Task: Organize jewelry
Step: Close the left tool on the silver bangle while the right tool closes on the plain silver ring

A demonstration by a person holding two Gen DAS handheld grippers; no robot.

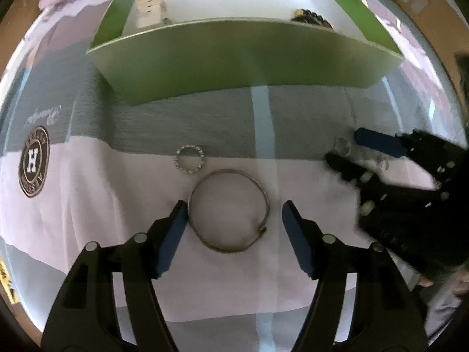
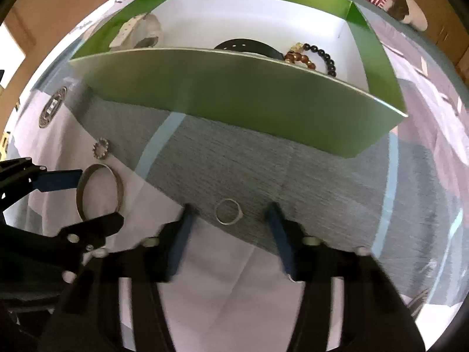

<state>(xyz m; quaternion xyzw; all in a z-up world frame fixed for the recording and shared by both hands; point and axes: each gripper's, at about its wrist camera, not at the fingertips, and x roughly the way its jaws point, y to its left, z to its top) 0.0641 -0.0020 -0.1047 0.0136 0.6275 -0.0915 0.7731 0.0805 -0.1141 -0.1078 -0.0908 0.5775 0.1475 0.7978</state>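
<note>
Both grippers spread wide over loose jewelry in front of the green box.

The left gripper (image 1: 234, 220) straddles a thin metal bangle (image 1: 229, 211) flat on the cloth (image 1: 88, 205), its left pad just beside the rim; the right gripper (image 2: 231, 220) brackets a small ring (image 2: 228, 211). Both pieces look light, stiff and slippery, so pinching across the rim seems safest. A toothed little ring (image 1: 190, 159) lies just past the bangle. The box (image 2: 234, 94) holds what looks like a bead bracelet (image 2: 315, 55).
</note>
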